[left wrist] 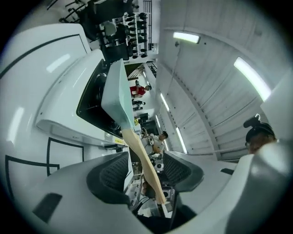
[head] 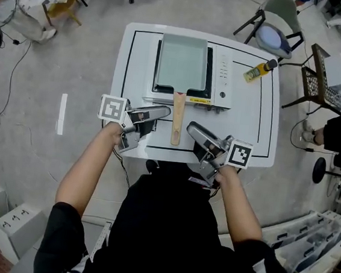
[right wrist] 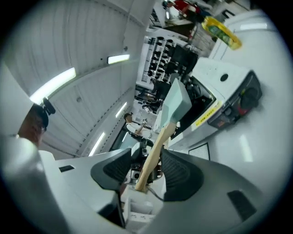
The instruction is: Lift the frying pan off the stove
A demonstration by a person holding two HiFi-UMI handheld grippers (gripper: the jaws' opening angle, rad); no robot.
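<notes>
Head view: a white table with rounded corners and a thin black line running inside its edge carries a boxy white stove. The frying pan, rectangular, pale green and matte, sits on the stove's dark burner frame. Its flat wooden handle reaches past the stove's front edge over the bare front strip of the table. The left tool lies just left of the handle and the right tool just right of it, both angled inward. A yellow bottle lies near the table's right edge, well apart from them.

Left gripper view: the left tool has its jaws spread, and its ribbed dark pads are clear of the handle, which shows in the gap. The pan rests on the stove.

Right gripper view: the right tool is likewise spread. The handle runs through the gap, nearer one pad, which does not grip it. The pan, stove and bottle lie beyond.
</notes>
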